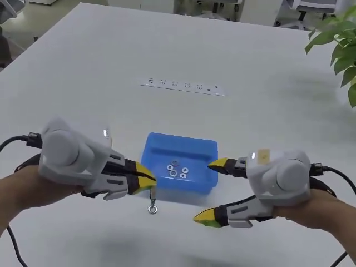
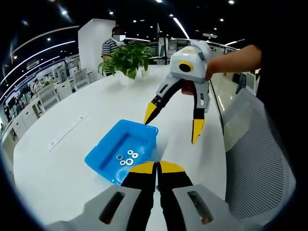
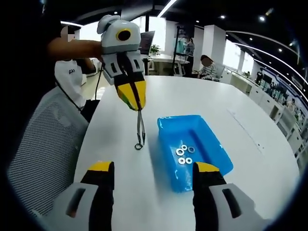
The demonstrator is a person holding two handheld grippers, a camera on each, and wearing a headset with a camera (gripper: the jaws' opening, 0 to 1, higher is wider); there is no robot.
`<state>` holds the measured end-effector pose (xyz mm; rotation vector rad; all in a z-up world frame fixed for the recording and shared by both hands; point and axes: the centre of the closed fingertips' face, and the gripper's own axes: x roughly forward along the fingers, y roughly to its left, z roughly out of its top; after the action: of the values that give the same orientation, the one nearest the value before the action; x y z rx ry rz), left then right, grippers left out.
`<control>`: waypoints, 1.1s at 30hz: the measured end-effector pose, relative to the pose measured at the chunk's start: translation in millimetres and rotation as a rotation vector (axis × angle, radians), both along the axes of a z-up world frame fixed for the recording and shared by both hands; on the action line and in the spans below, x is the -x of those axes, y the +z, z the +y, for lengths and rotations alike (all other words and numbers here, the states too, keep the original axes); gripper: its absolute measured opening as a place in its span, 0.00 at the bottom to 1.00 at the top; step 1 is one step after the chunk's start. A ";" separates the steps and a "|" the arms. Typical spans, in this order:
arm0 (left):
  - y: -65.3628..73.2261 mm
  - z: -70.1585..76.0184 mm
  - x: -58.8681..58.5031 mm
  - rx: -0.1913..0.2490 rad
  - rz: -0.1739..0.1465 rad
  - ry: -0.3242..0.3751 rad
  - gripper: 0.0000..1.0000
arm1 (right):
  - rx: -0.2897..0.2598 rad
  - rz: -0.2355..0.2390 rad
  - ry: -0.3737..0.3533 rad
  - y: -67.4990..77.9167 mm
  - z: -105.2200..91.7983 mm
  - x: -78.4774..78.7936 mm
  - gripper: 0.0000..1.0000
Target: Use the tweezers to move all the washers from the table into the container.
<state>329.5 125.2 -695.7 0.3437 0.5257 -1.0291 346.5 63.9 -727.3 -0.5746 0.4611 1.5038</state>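
Logged one washer (image 1: pixel 152 209) flat on the table (image 1: pixel 83 67), just off the near wall of the blue container (image 1: pixel 151 146), toward its left corner. Counted several more washers (image 1: pixel 177 169) already inside, clustered mid-floor.

Found the tweezers (image 1: pixel 152 194) standing nearly upright over the loose washer, long axis close to vertical, tips pointing down and meeting the ring. Cannot tell whether pinching its rim or merely touching it. Checked against the right gripper view: same near-vertical hang of the tweezers (image 3: pixel 140 127) down to the washer (image 3: pixel 138 146), container wall (image 3: pixel 166 163) just beside.

Traced upward to the left gripper (image 1: pixel 149 179): jaws closed on the upper end of the tweezers, sitting almost directly above the washer. Clearly the nearer of the two.

Noted the right gripper (image 1: pixel 207 191) off the container's near right corner: jaws spread wide, holding nothing, well to the right of the washer.

Judged the deciding relation as washer near, container far: a short lift, then a carry over the near wall. Expect trouble only from a weak pinch on so thin a ring; worth confirming the grip before raising.

Beyond, a power strip (image 1: pixel 182 86) across the far table and a plant (image 1: pixel 339 44) at far right, both well apart from the work.
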 end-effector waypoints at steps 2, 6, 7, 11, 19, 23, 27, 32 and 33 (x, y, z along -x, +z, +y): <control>0.2 -0.2 0.2 0.000 0.001 0.000 0.05 | -0.007 -0.010 0.033 1.5 5.6 1.7 0.61; 0.3 -1.5 0.9 -0.002 0.004 -0.007 0.05 | -0.006 -0.023 0.095 0.9 15.3 4.9 0.55; 0.2 -1.6 0.9 -0.003 0.004 -0.010 0.05 | -0.006 -0.021 0.106 0.8 18.0 6.2 0.54; 0.2 -2.2 0.5 -0.008 0.007 -0.018 0.05 | 0.000 -0.026 0.147 -1.9 24.0 8.9 0.49; 1.5 -5.0 2.1 -0.011 0.017 -0.038 0.05 | 0.009 -0.049 0.223 -5.1 38.2 14.3 0.40; 2.7 -6.0 2.8 -0.016 0.019 -0.048 0.05 | 0.017 -0.046 0.254 -7.1 44.6 17.9 0.33; 3.7 -6.6 3.7 -0.020 0.023 -0.053 0.05 | 0.026 -0.047 0.282 -9.9 49.9 21.4 0.31; 3.5 -6.4 4.2 -0.022 0.024 -0.059 0.05 | 0.030 -0.051 0.301 -12.8 56.9 22.6 0.28; 3.7 -6.7 4.5 -0.023 0.025 -0.060 0.05 | 0.029 -0.050 0.305 -13.0 58.5 23.2 0.27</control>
<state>325.0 118.5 -692.0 0.3689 0.5528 -1.0870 323.3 122.4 -740.3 -0.7287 0.3685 1.7694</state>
